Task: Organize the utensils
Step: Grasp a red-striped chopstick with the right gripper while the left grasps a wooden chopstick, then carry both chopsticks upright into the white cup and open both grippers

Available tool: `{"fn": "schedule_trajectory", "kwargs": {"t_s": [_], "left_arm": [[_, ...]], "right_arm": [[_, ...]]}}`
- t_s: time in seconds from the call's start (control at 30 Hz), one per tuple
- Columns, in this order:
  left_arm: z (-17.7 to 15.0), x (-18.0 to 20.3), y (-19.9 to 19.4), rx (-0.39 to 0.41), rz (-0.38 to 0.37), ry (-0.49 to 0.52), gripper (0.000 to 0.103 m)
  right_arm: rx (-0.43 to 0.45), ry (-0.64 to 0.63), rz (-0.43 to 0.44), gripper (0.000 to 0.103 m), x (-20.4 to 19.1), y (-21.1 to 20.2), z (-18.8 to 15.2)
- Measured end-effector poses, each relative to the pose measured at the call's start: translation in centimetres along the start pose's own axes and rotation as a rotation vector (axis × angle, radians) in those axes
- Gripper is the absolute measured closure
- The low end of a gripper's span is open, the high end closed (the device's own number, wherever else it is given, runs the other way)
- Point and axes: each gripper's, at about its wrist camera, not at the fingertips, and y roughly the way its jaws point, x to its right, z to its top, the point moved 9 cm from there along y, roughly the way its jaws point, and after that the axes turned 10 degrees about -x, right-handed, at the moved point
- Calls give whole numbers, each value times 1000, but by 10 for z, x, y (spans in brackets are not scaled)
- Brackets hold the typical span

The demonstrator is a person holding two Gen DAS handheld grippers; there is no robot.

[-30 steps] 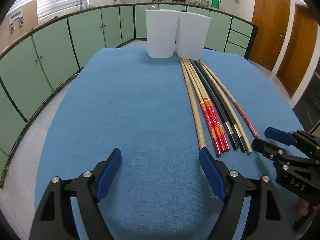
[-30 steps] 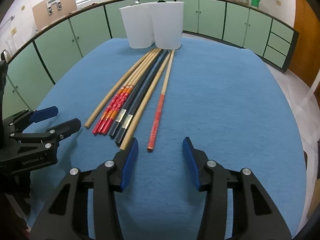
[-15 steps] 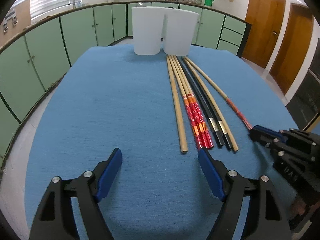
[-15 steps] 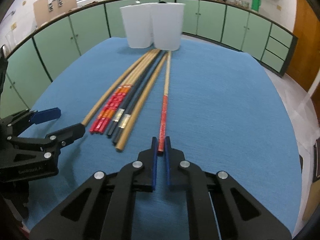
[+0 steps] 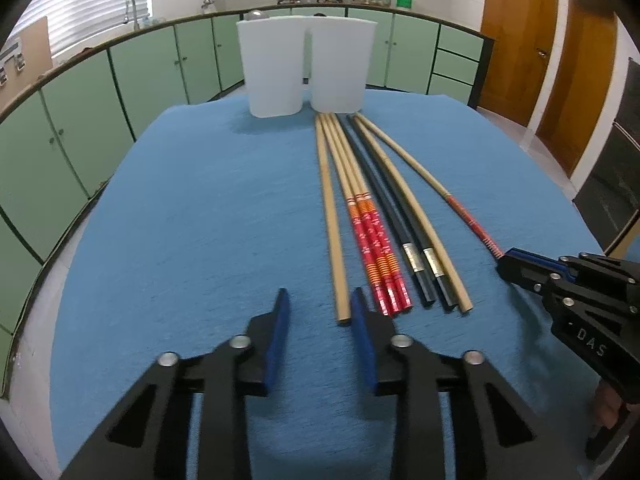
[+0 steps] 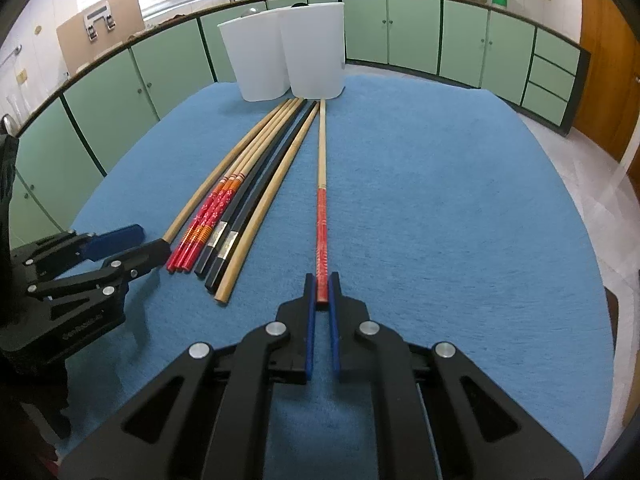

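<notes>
My right tongs (image 6: pixel 322 290) pinch the red-ended chopstick (image 6: pixel 321 200); left tongs (image 5: pixel 318 312) closing on nothing; two white cups (image 5: pixel 306 68) ahead, contents unseen.

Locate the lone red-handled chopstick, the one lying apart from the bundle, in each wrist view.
Left wrist: red-handled chopstick is right of centre, running diagonally from the right white cup down to the right gripper, which is shut on its red end.
Right wrist: it runs straight up the centre; its red end sits between the fingers.
Shared landmark: the two white cups at the far edge.
</notes>
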Motion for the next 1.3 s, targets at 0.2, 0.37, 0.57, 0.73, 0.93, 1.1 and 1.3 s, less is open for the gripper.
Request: {"fn": "schedule_trajectory", "kwargs": {"t_s": [0.2, 0.37, 0.57, 0.73, 0.93, 1.1, 1.3], "left_arm": [[0, 4, 1, 4, -9, 9, 96], [0, 1, -8, 20, -30, -14, 96], [11, -6, -44, 90, -6, 4, 97], [27, -14, -84, 175, 1, 2, 97], [52, -18, -126, 277, -1, 14, 97], [79, -23, -148, 340, -13, 19, 97], [110, -25, -163, 392, -31, 21, 97]], "right_arm": [[1, 3, 6, 97, 0, 0, 0], [18, 6, 7, 98, 1, -7, 0], [77, -27, -14, 98, -1, -38, 10], [136, -30, -11, 98, 1, -68, 27], [217, -50, -11, 98, 5, -111, 60], [284, -76, 9, 98, 4, -140, 97], [317, -113, 21, 98, 1, -160, 137]]}}
